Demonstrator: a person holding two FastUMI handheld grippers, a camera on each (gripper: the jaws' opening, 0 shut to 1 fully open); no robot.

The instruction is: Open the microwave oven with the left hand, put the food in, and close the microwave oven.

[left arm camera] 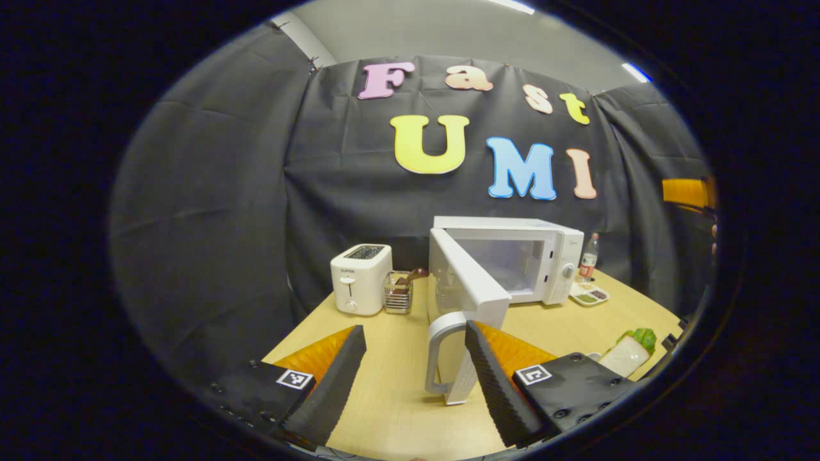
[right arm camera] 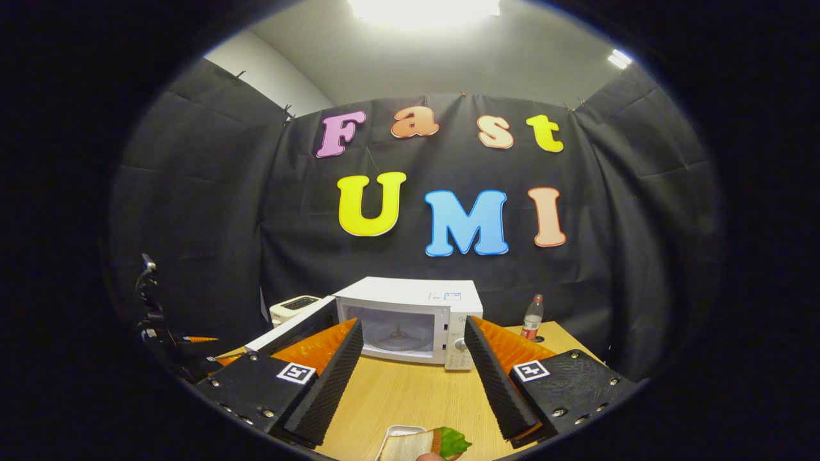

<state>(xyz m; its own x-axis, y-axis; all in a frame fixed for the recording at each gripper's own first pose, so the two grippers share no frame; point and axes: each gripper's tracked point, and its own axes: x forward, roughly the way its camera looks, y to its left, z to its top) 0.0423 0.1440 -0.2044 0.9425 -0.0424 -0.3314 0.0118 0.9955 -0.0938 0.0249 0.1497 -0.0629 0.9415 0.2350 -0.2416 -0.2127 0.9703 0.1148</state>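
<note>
door [left arm camera: 471, 282] open at 12 o'clock | my left gripper [left arm camera: 415, 358] wide, empty | right gripper [right arm camera: 413, 358] wide | sandwich [right arm camera: 426, 443] at 6 o'clock looks soft, squishy; I'd hold its sides gently

Toaster [left arm camera: 360, 278] left of microwave [left arm camera: 512, 259]; utensil holder [left arm camera: 398, 292] between them; bottle [left arm camera: 589, 257] right; sandwich [right arm camera: 426, 444] in front.

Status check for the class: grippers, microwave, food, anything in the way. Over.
Left gripper open, handle between its fingers, not clamped. Right gripper open, above the sandwich. Microwave door swung open, cavity bare. Nothing blocking the opening.
</note>
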